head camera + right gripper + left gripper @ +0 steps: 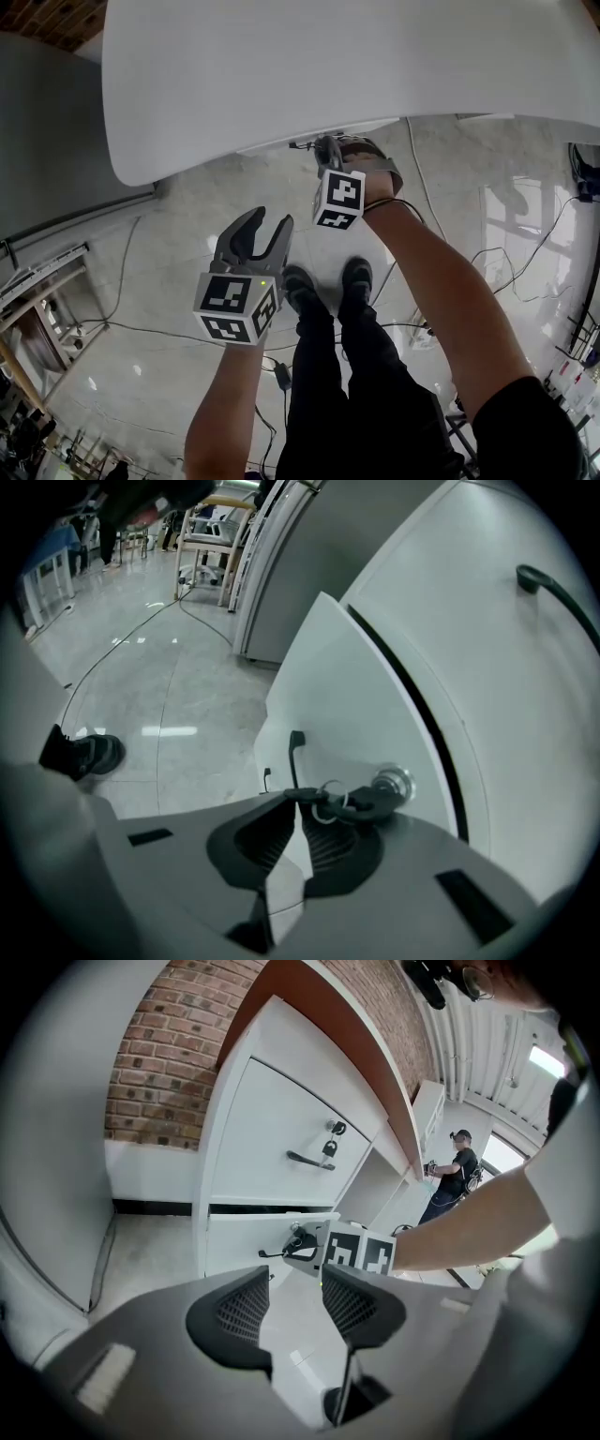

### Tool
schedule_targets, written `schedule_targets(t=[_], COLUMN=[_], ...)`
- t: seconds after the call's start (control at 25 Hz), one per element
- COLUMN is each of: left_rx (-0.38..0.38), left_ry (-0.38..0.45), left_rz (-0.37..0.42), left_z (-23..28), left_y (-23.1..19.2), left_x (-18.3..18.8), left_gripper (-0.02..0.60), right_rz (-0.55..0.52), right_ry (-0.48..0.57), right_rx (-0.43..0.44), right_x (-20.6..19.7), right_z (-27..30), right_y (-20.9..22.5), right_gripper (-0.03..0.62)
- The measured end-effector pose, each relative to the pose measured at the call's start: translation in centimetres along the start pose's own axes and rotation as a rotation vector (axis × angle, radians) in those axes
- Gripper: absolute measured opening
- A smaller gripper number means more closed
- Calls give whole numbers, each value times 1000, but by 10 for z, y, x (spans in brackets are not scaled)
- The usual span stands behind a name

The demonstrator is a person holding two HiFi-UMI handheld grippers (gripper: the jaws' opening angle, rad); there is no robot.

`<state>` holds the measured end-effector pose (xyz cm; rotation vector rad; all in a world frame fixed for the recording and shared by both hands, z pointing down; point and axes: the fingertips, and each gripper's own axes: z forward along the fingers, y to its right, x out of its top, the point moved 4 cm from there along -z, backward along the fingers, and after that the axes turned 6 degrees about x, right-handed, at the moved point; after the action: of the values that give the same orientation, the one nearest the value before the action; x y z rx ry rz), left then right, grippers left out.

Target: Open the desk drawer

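The white desk point(328, 56) carries two drawers below its top. On the lower drawer point(246, 1239) my right gripper point(296, 801) is shut on the thin black handle point(296, 752), next to a lock point(395, 782) with keys point(361, 803) hanging from it. That drawer's front stands slightly out from the cabinet. In the head view the right gripper point(325, 155) reaches under the desk edge. My left gripper point(265, 228) hangs open and empty over the floor, apart from the desk. The upper drawer point(281, 1129) has its own handle point(309, 1160).
The person's two shoes point(323, 281) stand on the shiny tiled floor, with cables point(131, 328) running across it. A brick wall point(159, 1063) is behind the cabinet. Another person point(455, 1180) stands far off. A chair point(211, 536) is in the background.
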<state>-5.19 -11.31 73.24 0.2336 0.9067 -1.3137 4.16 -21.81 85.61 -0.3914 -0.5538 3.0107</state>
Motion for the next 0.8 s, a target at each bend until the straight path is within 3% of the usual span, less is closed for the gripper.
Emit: schedule_targets(t=[0.28, 0.8], left_rx=[-15, 10], left_ry=[-10, -39], left_rz=[40, 32], left_z=[6, 14], left_y=[4, 2], left_x=[1, -8], left_gripper=[186, 186], right_rz=[27, 30], right_ry=[17, 38], right_rx=[-3, 33], right_x=[-4, -10], right_z=[-5, -21], right_y=[-15, -57], right_gripper=[31, 31])
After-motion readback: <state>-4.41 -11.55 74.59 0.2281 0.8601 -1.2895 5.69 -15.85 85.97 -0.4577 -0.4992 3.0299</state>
